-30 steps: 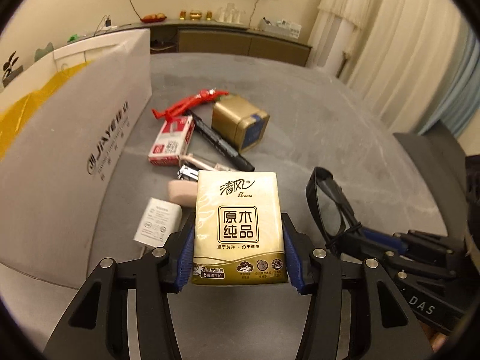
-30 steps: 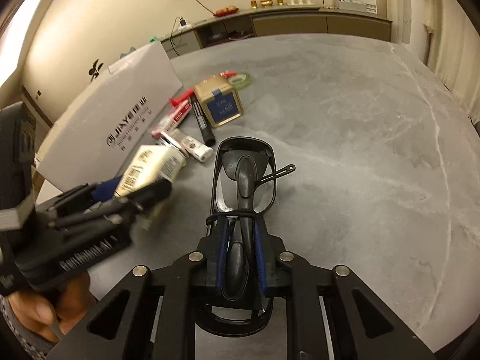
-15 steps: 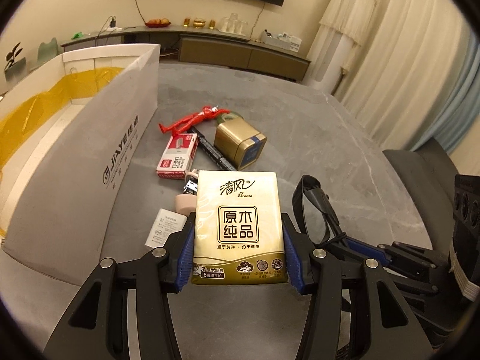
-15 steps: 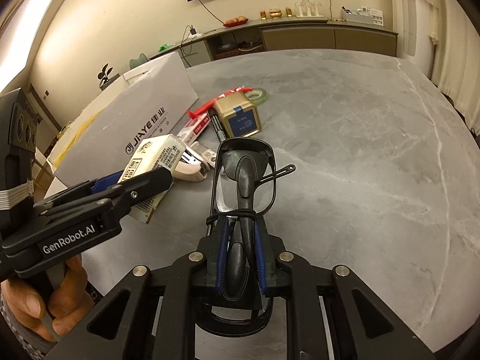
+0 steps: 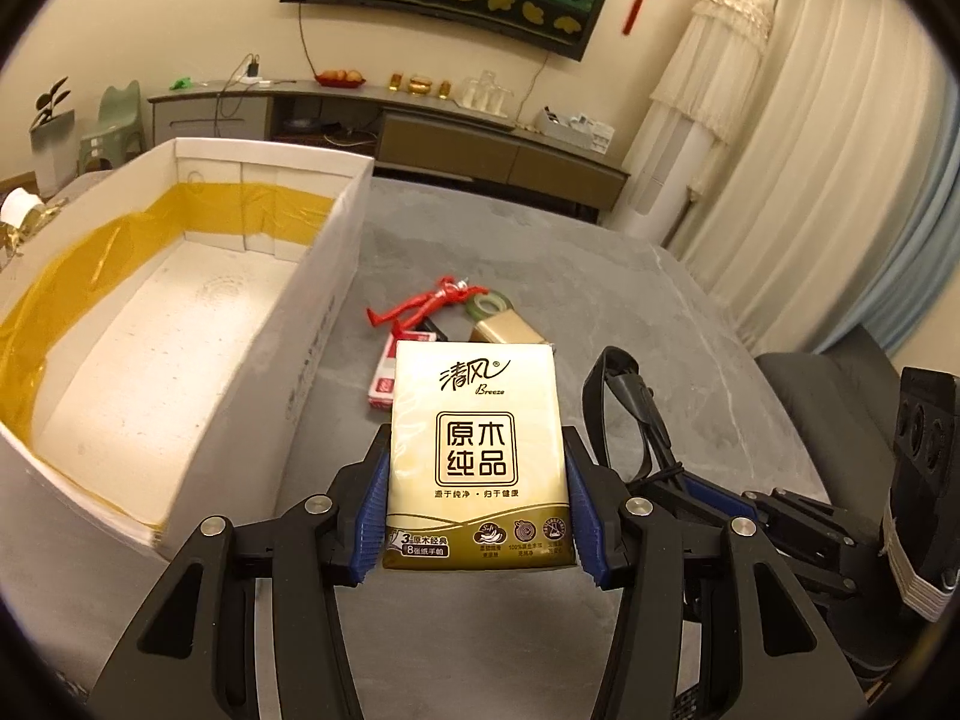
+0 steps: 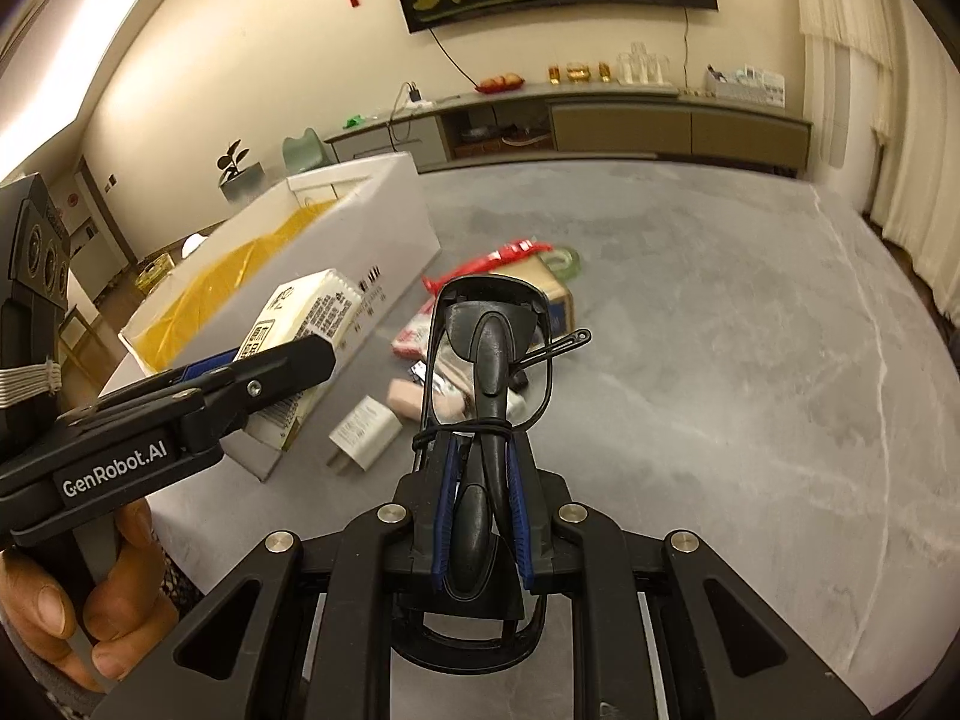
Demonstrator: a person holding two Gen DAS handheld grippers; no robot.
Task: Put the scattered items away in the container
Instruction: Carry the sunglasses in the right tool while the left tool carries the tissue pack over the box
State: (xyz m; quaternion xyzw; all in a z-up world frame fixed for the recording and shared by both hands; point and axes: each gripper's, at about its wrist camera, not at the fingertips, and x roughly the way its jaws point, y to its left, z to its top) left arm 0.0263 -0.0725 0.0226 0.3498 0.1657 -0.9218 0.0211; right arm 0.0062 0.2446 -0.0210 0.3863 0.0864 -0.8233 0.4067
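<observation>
My left gripper [image 5: 477, 480] is shut on a gold tissue pack [image 5: 477, 456], held above the grey table just right of the white box [image 5: 180, 360] with yellow lining. My right gripper [image 6: 480, 492] is shut on folded black glasses [image 6: 489, 354], lifted off the table. In the right wrist view the left gripper [image 6: 252, 384] with the tissue pack [image 6: 306, 318] hangs by the box's [image 6: 360, 228] near corner. On the table lie a red figure [image 5: 426, 303], a gold tin [image 5: 507, 330], a red-and-white packet [image 5: 384, 384], a tape roll [image 5: 489, 303], a white charger [image 6: 366, 432] and a pink eraser [image 6: 411, 396].
The box's inside holds nothing I can see. A person's hand [image 6: 60, 612] grips the left tool's handle. A dark chair [image 5: 840, 396] stands at the table's right edge. A sideboard [image 6: 600, 120] runs along the far wall.
Both grippers have risen with their loads. The box's open inside has come into the left wrist view, and the items on the table look smaller and farther away.
</observation>
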